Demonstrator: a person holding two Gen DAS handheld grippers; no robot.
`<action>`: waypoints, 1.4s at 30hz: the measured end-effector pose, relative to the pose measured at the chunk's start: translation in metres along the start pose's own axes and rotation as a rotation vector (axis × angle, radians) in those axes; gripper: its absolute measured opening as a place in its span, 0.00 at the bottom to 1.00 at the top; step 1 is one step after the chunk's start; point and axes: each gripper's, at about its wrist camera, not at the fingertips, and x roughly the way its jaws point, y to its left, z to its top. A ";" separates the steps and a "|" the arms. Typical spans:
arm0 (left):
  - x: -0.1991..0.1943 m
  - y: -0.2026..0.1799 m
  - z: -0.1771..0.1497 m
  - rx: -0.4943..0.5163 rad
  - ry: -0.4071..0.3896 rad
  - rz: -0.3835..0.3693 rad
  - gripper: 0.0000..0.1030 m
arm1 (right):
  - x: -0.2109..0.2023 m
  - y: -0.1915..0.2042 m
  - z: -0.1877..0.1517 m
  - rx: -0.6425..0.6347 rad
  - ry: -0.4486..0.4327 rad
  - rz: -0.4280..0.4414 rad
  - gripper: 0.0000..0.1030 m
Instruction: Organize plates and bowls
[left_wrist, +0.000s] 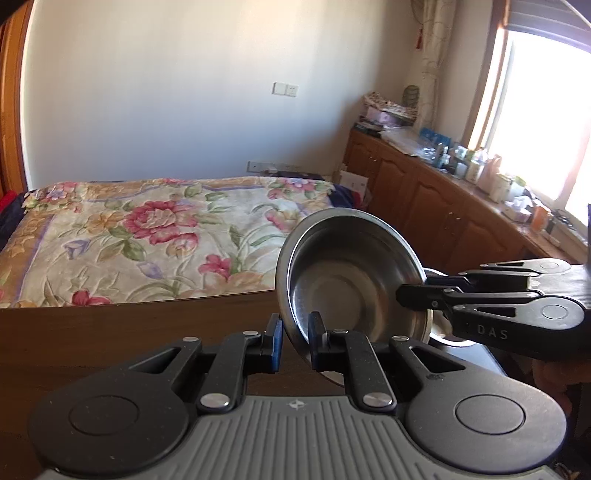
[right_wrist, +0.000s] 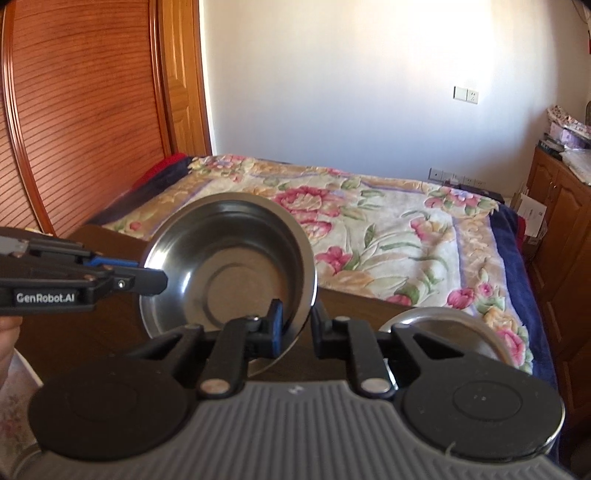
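A steel bowl is held tilted on edge above the dark wooden table, its inside facing the cameras. My left gripper straddles its lower rim, jaws a little apart around the rim. My right gripper straddles the rim on the other side and shows in the left wrist view. The bowl also shows in the right wrist view, with the left gripper at its left rim. A second steel dish lies flat on the table to the right.
A bed with a flowered cover stands behind the table. Wooden cabinets with cluttered tops run under a bright window at the right. A wooden wardrobe stands at the left.
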 end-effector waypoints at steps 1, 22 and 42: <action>-0.003 -0.001 0.000 0.003 -0.003 -0.007 0.15 | -0.005 0.001 0.001 -0.003 -0.005 -0.006 0.17; -0.088 -0.037 -0.023 0.075 -0.067 -0.058 0.15 | -0.081 0.013 -0.007 -0.009 -0.057 -0.046 0.15; -0.136 -0.056 -0.075 0.148 -0.087 -0.050 0.15 | -0.119 0.035 -0.052 0.039 -0.080 -0.020 0.15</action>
